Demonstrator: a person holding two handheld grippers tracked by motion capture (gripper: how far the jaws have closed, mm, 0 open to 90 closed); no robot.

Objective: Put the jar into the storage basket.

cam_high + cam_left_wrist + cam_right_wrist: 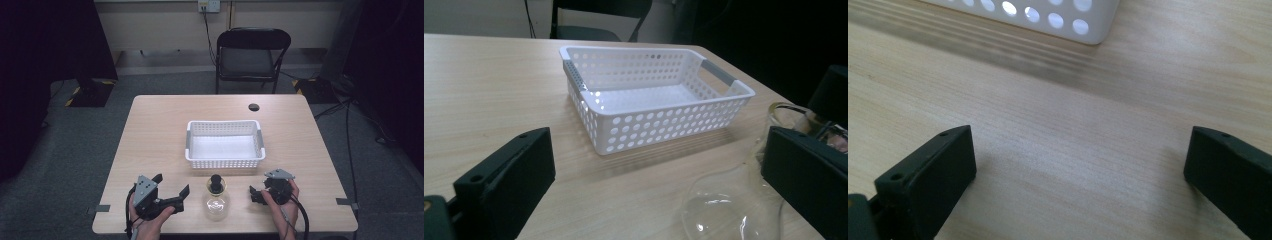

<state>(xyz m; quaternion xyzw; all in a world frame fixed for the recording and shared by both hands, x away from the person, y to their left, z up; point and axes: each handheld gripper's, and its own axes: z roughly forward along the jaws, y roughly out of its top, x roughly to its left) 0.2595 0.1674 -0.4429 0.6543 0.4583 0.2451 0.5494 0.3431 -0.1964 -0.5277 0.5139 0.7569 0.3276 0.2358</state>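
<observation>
I held my left tongs [172,192] near the front edge of the pale wooden surface [160,130], their jaws spread wide with nothing between them. My right tongs [254,194] sat on the other side, jaws likewise spread over bare wood. Between the two stood a clear glass flask [217,201], round-bellied and see-through, with a narrow neck closed by a black stopper [216,181]; from my left tongs' view its glass caught pale highlights. Just behind it lay a white perforated basket [224,161] with grey handles, empty inside, near the middle of the surface.
</observation>
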